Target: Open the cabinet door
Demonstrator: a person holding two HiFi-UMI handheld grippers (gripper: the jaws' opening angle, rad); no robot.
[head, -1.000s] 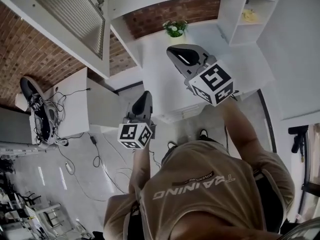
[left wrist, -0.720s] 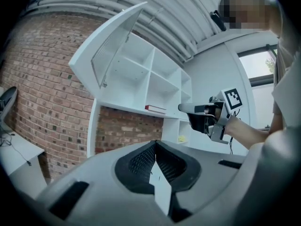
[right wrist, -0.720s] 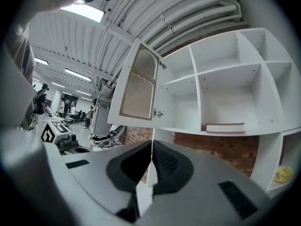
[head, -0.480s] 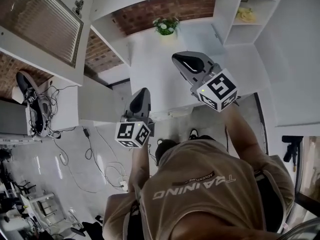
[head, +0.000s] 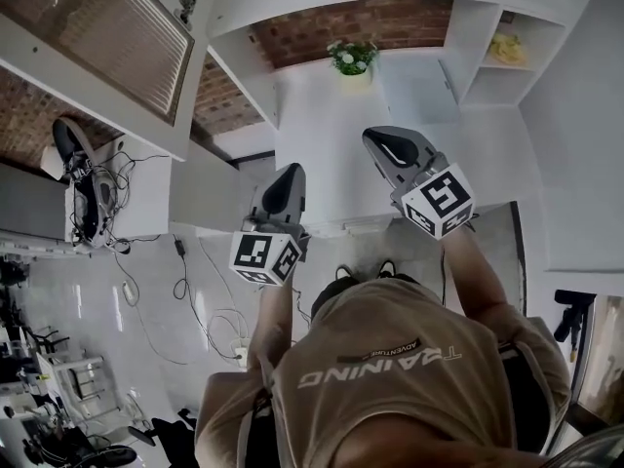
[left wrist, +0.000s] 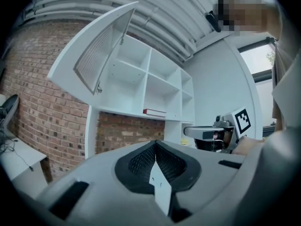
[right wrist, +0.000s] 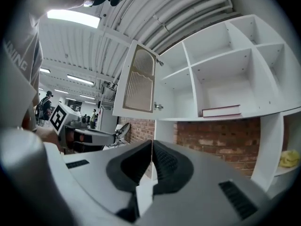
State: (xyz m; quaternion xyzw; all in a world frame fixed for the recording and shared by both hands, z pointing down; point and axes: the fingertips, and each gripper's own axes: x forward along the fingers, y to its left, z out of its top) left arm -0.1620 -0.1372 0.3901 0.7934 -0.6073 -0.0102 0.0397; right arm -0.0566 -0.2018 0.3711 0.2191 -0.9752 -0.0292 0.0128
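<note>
Brick wall (head: 322,25) is seen behind white shelves (head: 487,37) at the top of the frame. The cabinet door (head: 107,37) is shown wide open at upper left, well apart from both grippers. Left gripper (head: 285,175) and right gripper (head: 388,144) are held at centre, each with jaws pressed together on nothing.

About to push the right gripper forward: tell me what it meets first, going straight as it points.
Probably the shelf unit's white upright panel, just below the hinge of the open cabinet door: the shut right gripper aims there. Nothing nearer shows, though depth is unclear.
</note>
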